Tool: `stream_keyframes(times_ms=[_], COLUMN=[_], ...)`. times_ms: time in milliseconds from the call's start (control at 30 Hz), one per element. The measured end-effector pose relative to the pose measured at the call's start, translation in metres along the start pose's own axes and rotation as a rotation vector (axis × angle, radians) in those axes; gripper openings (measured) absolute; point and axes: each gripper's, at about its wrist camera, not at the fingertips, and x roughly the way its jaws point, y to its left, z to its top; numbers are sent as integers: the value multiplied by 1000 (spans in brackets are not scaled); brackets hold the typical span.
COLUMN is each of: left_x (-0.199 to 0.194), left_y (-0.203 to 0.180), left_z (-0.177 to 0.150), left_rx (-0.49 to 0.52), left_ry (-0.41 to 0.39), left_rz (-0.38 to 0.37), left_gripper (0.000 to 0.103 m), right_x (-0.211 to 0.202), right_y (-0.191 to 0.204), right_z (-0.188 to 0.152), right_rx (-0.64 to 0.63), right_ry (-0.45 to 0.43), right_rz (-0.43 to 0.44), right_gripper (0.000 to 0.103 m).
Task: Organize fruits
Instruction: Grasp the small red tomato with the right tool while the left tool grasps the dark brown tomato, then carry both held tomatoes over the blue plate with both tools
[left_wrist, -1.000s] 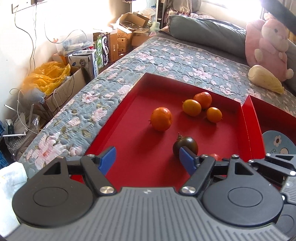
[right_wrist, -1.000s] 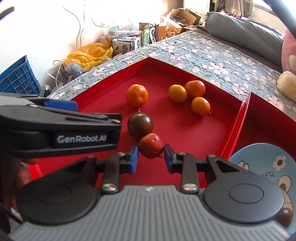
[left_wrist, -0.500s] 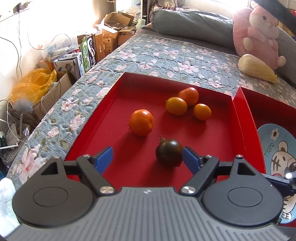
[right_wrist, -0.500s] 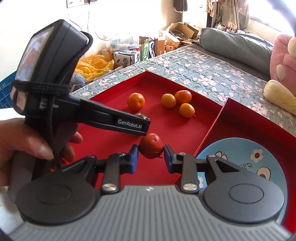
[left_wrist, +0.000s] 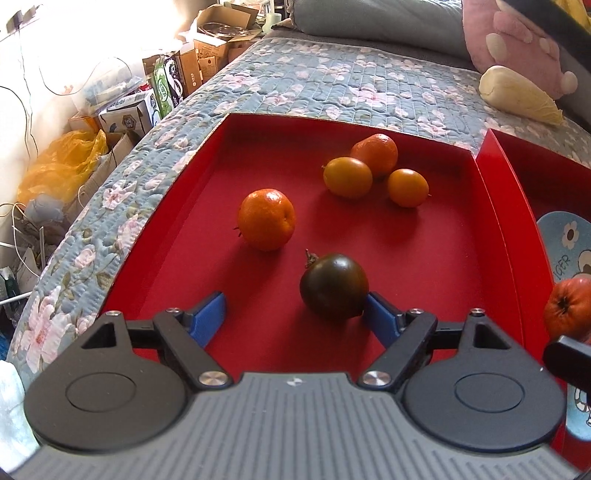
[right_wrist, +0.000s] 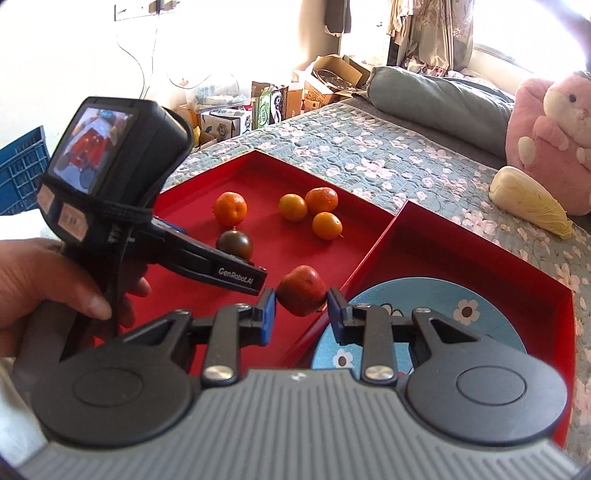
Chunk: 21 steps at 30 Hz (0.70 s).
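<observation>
My right gripper (right_wrist: 298, 312) is shut on a red tomato (right_wrist: 302, 290) and holds it in the air above the edge between two red trays. The tomato also shows at the right edge of the left wrist view (left_wrist: 569, 307). My left gripper (left_wrist: 295, 319) is open low over the left red tray (left_wrist: 177, 236); a dark green-brown tomato (left_wrist: 334, 285) lies between its fingers, against the right one. An orange (left_wrist: 266, 218) and three smaller oranges (left_wrist: 347, 176) lie farther back in that tray. A blue cartoon plate (right_wrist: 436, 317) sits in the right red tray (right_wrist: 509, 266).
The trays rest on a floral quilt (right_wrist: 388, 155). A pale yellow cabbage (right_wrist: 528, 201) and a pink plush toy (right_wrist: 550, 140) lie at the back right. Cardboard boxes (left_wrist: 207, 62) and a yellow bag (left_wrist: 59, 166) crowd the floor at the left.
My right gripper has lifted the red tomato out of the left tray and carried it right towards the plate. My left gripper has moved in around the dark tomato.
</observation>
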Motion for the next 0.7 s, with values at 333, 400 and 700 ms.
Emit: stream_keyframes(times_ms=[333, 400, 700], left_x=[-5, -6, -12], left_y=[-10, -13, -18], left_z=[0, 0, -2], left_rx=[58, 74, 110], left_ry=[-34, -38, -60], left_rz=[-52, -67, -64], left_gripper=[51, 44, 43], right_x=[-12, -14, -16], right_y=[-12, -12, -10], right_z=[4, 5, 6], right_rx=[78, 81, 93], right_ry=[-52, -61, -69], right_rz=[-16, -16, -8], right_gripper=[34, 34, 34])
